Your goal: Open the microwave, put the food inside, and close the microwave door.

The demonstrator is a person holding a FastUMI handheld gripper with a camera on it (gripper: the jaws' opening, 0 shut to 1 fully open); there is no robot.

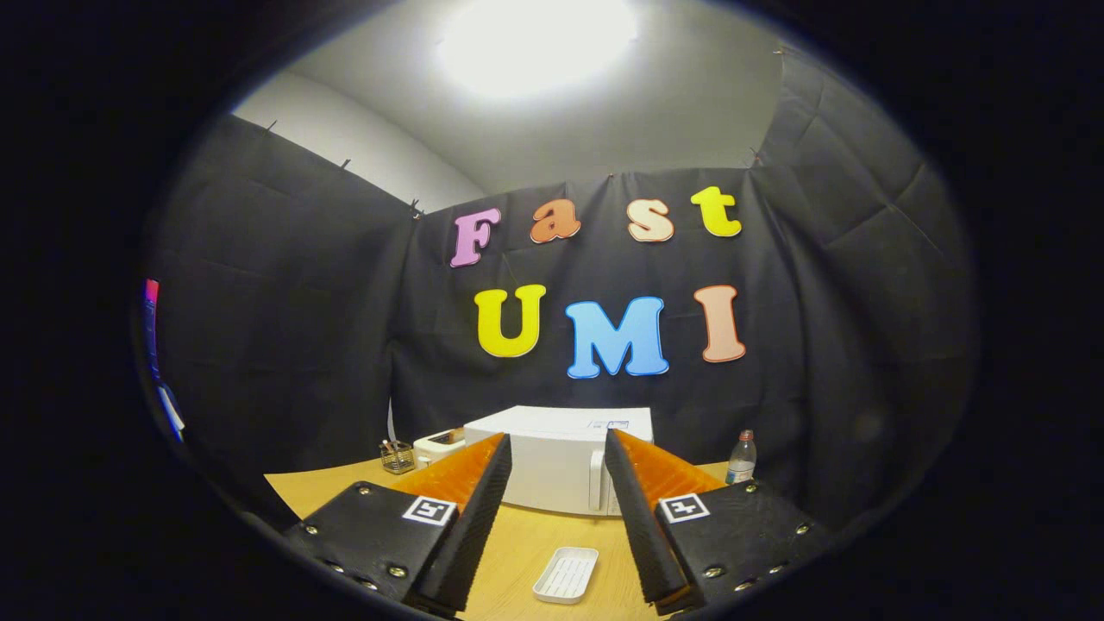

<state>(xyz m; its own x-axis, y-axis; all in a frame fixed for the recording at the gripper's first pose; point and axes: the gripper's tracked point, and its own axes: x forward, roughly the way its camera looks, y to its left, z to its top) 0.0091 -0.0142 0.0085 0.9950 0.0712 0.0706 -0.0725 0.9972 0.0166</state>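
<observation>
A white microwave (pixel 556 457) stands on the wooden table (pixel 526 552) against the back cloth, its door shut and a vertical handle (pixel 596 490) on its right side. A small white ribbed tray (pixel 566 574) lies on the table in front of it, between my two fingers and nearer to me than the microwave. I cannot make out any food on the tray. My gripper (pixel 556 444) is open and holds nothing, raised above the table with its fingertips framing the microwave from a distance.
A clear water bottle (pixel 741 458) stands right of the microwave. Left of it are a small wire basket (pixel 397 456) and a white appliance (pixel 440 447). Black cloth walls close the booth behind and on both sides.
</observation>
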